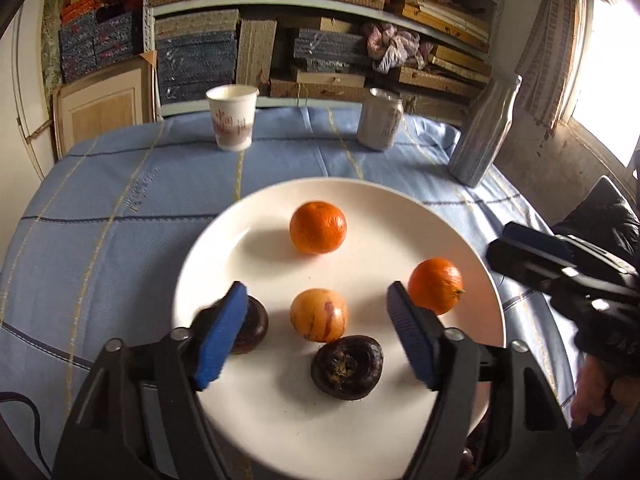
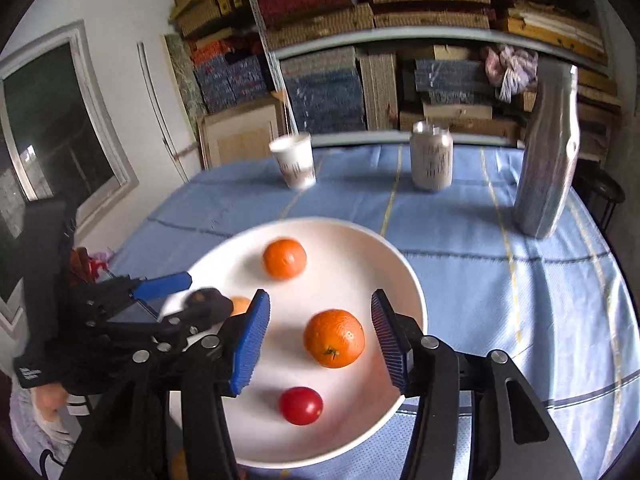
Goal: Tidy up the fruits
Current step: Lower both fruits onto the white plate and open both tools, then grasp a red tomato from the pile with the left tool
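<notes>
A white plate (image 1: 380, 216) (image 2: 360, 248) on the blue tablecloth holds two oranges (image 1: 318, 227) (image 1: 436, 286), a yellow red-streaked fruit (image 1: 319, 315) and two dark purple fruits (image 1: 347, 367) (image 1: 256, 320). My left gripper (image 1: 316, 290) hangs open over the plate's near half, the yellow fruit between its blue pads and untouched; its left pad half hides one purple fruit. My right gripper (image 2: 320, 296) is open too, its pads either side of the near orange (image 2: 334, 338) with gaps. A red tomato (image 2: 301, 405) lies just in front. The far orange (image 2: 285, 258) is blurred.
Along the table's back stand a paper cup (image 1: 233, 118) (image 2: 294, 164), a pale can (image 1: 379, 119) (image 2: 432, 160) and a tall grey bottle (image 1: 484, 132) (image 2: 548, 152). Shelves stacked with boxes fill the wall behind. Each gripper shows at the other view's edge (image 1: 532, 248) (image 2: 160, 292).
</notes>
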A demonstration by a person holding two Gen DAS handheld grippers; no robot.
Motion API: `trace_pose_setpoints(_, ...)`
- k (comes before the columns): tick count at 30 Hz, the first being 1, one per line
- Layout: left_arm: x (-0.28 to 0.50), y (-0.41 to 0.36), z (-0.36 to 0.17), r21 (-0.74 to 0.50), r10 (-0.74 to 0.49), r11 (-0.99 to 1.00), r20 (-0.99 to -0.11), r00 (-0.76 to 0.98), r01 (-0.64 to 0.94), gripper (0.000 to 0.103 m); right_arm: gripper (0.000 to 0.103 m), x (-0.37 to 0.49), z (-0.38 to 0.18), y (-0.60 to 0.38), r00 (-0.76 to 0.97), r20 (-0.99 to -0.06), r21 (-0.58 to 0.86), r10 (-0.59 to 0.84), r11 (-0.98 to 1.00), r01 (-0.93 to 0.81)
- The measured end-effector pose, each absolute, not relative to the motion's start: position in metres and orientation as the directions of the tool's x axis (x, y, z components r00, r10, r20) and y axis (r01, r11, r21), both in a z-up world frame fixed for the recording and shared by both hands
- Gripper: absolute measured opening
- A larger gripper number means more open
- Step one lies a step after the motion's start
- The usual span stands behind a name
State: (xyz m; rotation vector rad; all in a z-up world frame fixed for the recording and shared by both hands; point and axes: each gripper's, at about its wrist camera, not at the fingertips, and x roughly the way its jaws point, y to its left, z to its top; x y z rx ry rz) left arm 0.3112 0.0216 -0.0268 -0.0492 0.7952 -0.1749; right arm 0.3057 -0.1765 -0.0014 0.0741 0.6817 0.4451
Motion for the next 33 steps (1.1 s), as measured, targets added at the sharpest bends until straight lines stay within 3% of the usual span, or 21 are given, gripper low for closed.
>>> trace_pose_setpoints(3,0.301,0.029,-0.01,-0.112,-0.166,0.986,-0.677,0.717,0.123,0.076,0.055,0.281,0.03,-0.179,0.719,-0.515,0.218,0.467,0.883,-0.416)
trace_pose_setpoints(6,0.287,0.04,0.006,-0.126,-0.157,0.987,-0.649,0.744,0.099,0.086,0.068,0.248,0.061,-0.178,0.751,-0.434,0.188,0.498,0.865,-0.465)
trace_pose_setpoints(9,0.272,0.045,0.012,-0.114,-0.134,0.99,-0.642,0.755,0.079,0.087,0.075,0.219,0.077,-0.179,0.771,-0.382,0.16,0.509,0.858,-0.487)
trace_pose_setpoints(12,0.248,0.045,0.006,-0.076,-0.106,0.994,-0.647,0.755,0.074,0.088,0.077,0.199,0.078,-0.18,0.765,-0.381,0.154,0.518,0.852,-0.501)
trace_pose_setpoints(16,0.211,0.051,-0.019,-0.056,-0.082,0.997,-0.679,0.729,0.06,0.094,0.09,0.178,0.06,-0.187,0.777,-0.396,0.14,0.49,0.868,-0.476)
trace_pose_setpoints(21,0.174,0.046,-0.044,-0.04,-0.082,0.996,-0.701,0.708,0.076,0.095,0.1,0.155,0.019,-0.224,0.831,-0.392,0.169,0.396,0.918,-0.358)
trace_pose_setpoints(26,0.15,0.022,-0.049,-0.022,-0.124,0.988,-0.696,0.707,0.152,0.096,0.1,0.154,0.005,-0.255,0.853,-0.416,0.199,0.314,0.947,-0.251)
trace_pose_setpoints(33,0.14,-0.007,-0.056,0.06,-0.117,0.973,-0.702,0.703,0.222,0.097,0.1,0.16,-0.002,-0.25,0.838,-0.44,0.174,0.322,0.946,-0.273)
